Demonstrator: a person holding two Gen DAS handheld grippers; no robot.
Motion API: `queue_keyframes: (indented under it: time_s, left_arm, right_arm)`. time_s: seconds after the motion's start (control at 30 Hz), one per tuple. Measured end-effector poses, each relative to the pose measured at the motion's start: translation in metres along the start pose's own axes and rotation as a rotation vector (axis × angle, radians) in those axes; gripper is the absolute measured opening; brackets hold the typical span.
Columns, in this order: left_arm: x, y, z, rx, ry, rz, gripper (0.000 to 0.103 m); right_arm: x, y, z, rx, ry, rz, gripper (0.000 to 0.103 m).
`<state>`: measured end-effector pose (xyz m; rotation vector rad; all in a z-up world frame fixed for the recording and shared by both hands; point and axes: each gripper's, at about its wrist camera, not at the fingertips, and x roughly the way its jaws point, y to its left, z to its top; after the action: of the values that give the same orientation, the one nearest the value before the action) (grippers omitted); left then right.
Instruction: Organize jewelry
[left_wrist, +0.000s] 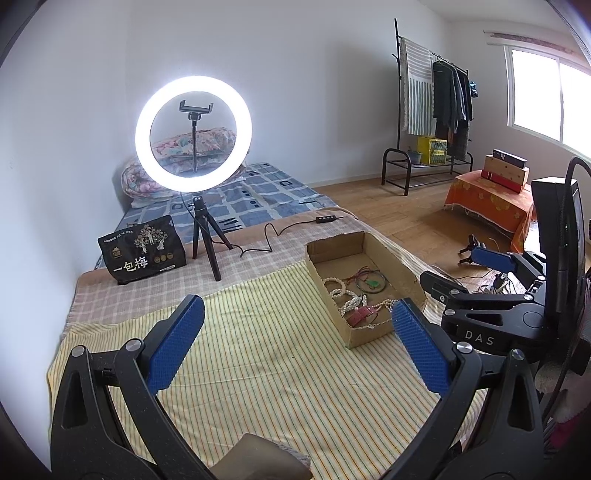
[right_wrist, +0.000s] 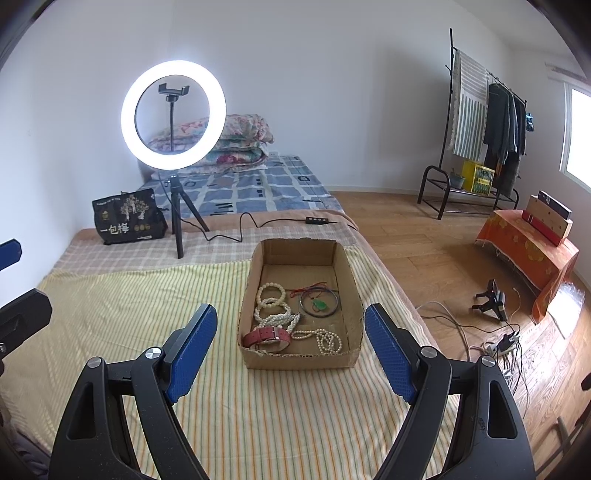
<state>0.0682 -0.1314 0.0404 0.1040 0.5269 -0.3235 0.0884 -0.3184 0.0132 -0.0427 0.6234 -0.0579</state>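
Note:
A shallow cardboard box (right_wrist: 354, 291) stands on a striped yellow cloth (right_wrist: 129, 314). It holds white bead bracelets (right_wrist: 271, 295), a dark bangle (right_wrist: 320, 302) with a green pendant (right_wrist: 320, 305) on a red cord, a red-strap watch (right_wrist: 266, 336) and a pearl necklace (right_wrist: 325, 339). My right gripper (right_wrist: 291, 334) is open and empty, just in front of the box. My left gripper (left_wrist: 297, 325) is open and empty over the cloth, left of the box (left_wrist: 402, 269). The right gripper's body (left_wrist: 491, 310) shows beside it.
A lit ring light on a small tripod (right_wrist: 173, 114) and a black snack bag (right_wrist: 125, 218) stand behind the cloth. A cable with a remote (right_wrist: 317, 220) runs across the bed. To the right the floor has cables (right_wrist: 495, 343), an orange-covered stand (right_wrist: 528, 254) and a clothes rack (right_wrist: 487, 122).

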Motion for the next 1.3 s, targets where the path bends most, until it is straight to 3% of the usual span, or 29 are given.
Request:
queue_keyframes:
  time_s: [1.3]
  left_arm:
    - [0.0063, 0.0042, -0.0012, -0.017, 0.02, -0.019, 0.103]
  right_arm:
    - [0.0024, 0.0024, -0.0078, -0.005, 0.015, 0.005, 0.082]
